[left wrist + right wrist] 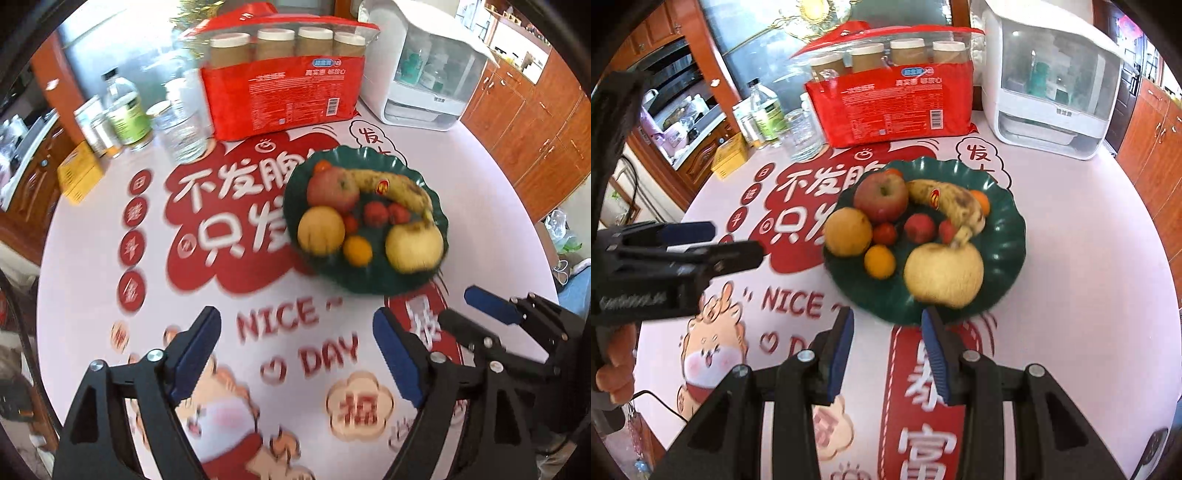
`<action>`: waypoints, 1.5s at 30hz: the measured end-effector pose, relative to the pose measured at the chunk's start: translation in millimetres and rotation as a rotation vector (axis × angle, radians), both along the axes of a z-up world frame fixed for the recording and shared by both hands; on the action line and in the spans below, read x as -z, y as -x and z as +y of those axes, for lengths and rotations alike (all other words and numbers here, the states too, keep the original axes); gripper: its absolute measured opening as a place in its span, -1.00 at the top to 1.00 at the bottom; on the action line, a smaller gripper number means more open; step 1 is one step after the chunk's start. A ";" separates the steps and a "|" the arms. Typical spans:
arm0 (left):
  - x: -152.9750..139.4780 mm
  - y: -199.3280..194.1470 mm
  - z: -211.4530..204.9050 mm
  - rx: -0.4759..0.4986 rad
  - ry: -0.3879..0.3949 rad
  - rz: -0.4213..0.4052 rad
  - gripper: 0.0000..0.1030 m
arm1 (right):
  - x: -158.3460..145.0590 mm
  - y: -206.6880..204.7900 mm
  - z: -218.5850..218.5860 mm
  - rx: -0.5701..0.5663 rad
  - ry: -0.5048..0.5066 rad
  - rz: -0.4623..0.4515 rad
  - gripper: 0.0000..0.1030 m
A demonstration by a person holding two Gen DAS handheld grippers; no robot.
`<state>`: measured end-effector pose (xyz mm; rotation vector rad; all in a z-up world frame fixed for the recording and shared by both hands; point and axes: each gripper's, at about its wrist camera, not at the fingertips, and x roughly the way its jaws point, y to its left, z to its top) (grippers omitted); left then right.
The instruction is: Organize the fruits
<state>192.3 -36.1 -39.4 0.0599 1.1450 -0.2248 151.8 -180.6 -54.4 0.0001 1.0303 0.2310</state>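
Nearest, the left gripper [297, 356] hangs over the printed counter [92, 295] with its jaws spread wide and nothing between them. To its right, the right gripper [888, 350] hovers with its jaws drawn close, a narrow gap left, holding nothing. Bare counter lies beneath both. Just beyond the right gripper sits a green scalloped plate [1004, 258], near the counter's middle. It holds a banana [945, 205], a red apple [882, 197], two yellow pears, small oranges and small red fruits. Open counter runs left and right of the plate to the round edge. Farther back stand a glass [803, 138], bottles, a red package [897, 110] and a white appliance [1052, 85].
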 end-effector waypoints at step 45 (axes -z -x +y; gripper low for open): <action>-42.2 218.1 15.6 -0.318 -0.088 -0.172 -0.91 | -57.3 184.0 8.1 0.060 0.005 -0.121 -0.37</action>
